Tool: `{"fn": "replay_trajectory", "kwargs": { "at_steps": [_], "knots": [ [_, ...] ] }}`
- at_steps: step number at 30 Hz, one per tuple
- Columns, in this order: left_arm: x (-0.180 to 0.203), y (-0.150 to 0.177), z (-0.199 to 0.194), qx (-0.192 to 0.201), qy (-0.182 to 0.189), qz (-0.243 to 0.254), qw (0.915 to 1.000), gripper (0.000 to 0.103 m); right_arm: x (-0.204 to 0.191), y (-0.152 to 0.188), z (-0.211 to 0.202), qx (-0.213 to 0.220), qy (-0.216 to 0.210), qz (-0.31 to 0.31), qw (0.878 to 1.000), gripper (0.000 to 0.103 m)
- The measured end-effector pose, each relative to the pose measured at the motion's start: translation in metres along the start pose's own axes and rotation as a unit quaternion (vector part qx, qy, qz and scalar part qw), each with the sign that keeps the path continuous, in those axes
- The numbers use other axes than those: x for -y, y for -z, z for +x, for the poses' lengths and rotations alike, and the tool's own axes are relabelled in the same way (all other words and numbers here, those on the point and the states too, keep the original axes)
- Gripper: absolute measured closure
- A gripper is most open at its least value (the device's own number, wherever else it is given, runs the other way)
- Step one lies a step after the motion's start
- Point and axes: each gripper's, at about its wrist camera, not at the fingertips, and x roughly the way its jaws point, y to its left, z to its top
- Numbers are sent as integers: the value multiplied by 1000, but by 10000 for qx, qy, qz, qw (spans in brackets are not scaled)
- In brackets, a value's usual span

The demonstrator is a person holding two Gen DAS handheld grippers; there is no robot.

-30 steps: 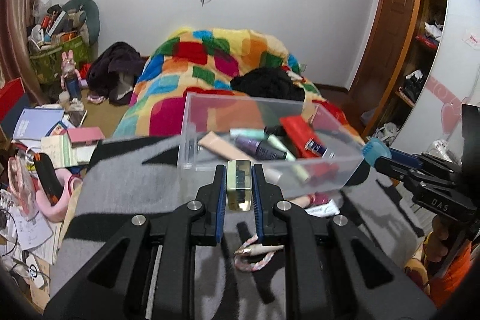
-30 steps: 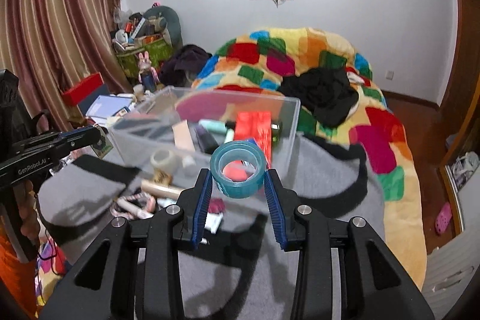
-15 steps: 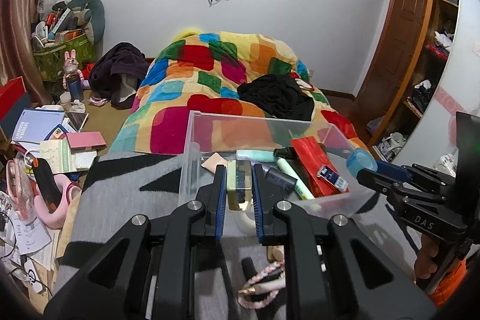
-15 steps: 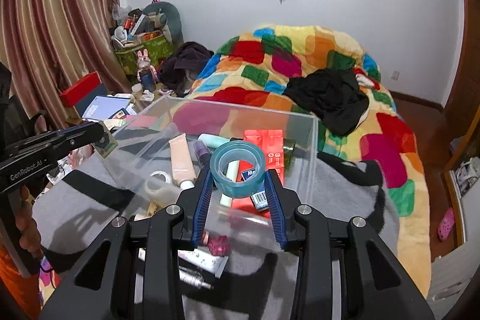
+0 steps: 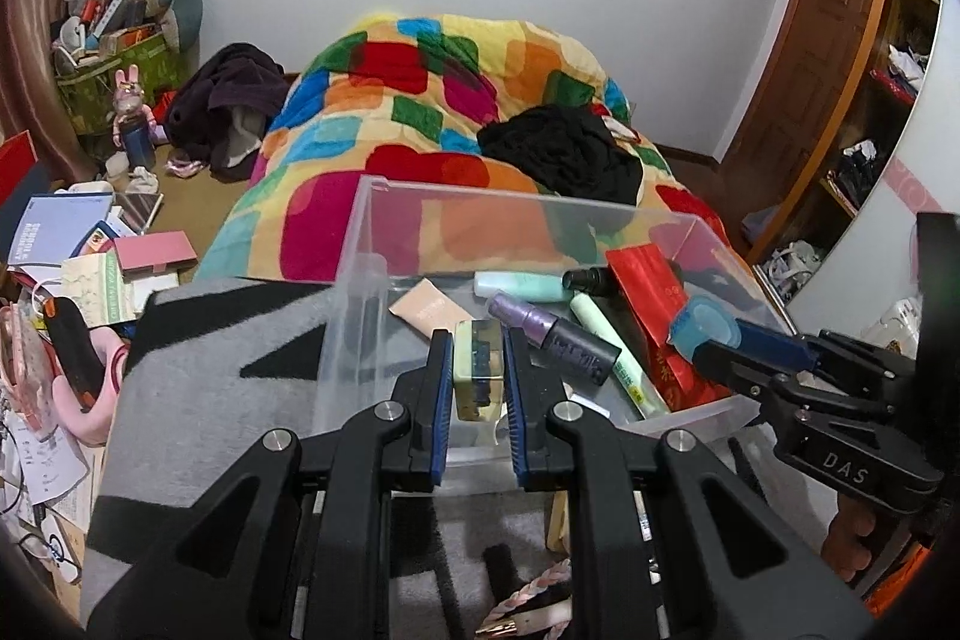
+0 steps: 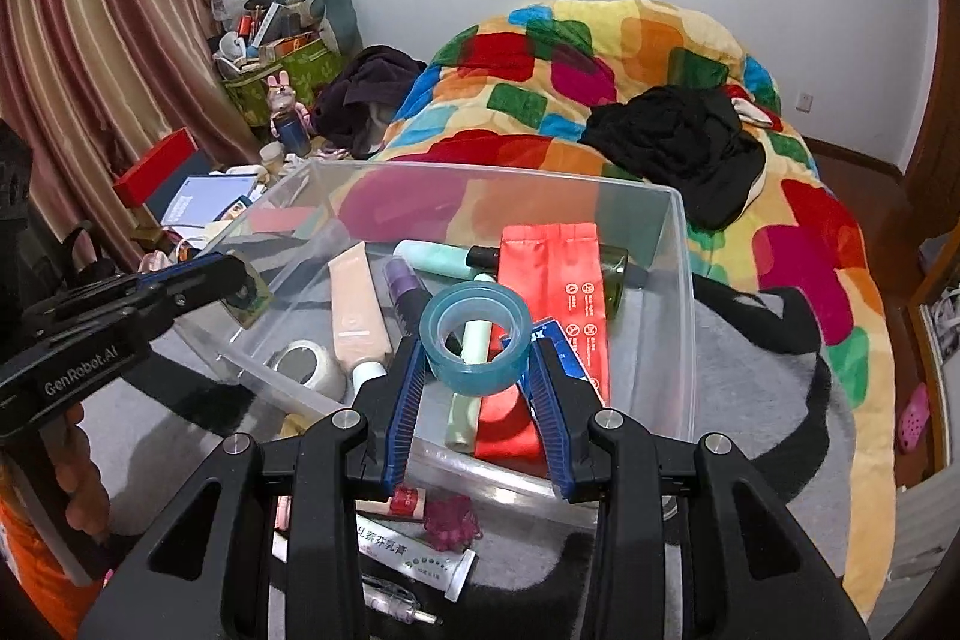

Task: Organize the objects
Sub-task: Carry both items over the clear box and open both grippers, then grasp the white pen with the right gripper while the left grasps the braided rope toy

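Note:
A clear plastic bin (image 5: pixel 384 280) stands on a grey and black blanket; it also shows in the right wrist view (image 6: pixel 678 340). It holds tubes, a purple bottle (image 5: pixel 552 331) and a red packet (image 6: pixel 555 280). My left gripper (image 5: pixel 477 370) is shut on a small yellowish glass bottle (image 5: pixel 478 364) over the bin's near left part. My right gripper (image 6: pixel 477 358) is shut on a blue tape roll (image 6: pixel 476 346) over the bin's near side. The tape roll (image 5: pixel 702 331) also shows at the right of the left wrist view.
Loose items lie on the blanket before the bin: a white tube (image 6: pixel 414 556), a small red thing (image 6: pixel 408 502), a braided cord (image 5: pixel 528 598). A white tape roll (image 6: pixel 306 364) sits in the bin. A bed with a colourful quilt (image 6: pixel 600 100) lies behind. Clutter fills the floor at left.
Both grippers have moved forward and up, from in front of the bin to over its open top, each still holding its object.

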Motion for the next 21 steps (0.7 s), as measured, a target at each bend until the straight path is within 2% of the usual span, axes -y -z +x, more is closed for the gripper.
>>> {"fn": "replay_trajectory", "kwargs": {
  "at_steps": [9,15,19,21],
  "knots": [
    [7,2,-7,36,106,125,9999,87,-1,-2,-2,-43,16,-20,10000,69],
    [16,8,-23,147,148,287,9994,86,-7,4,-19,108,40,-236,9997,64],
    [19,16,-35,186,128,389,9990,67,-12,11,-37,288,53,-416,9987,54],
    [20,23,-40,180,107,442,9988,62,-13,16,-45,333,18,-471,9983,52]
  ]
}}
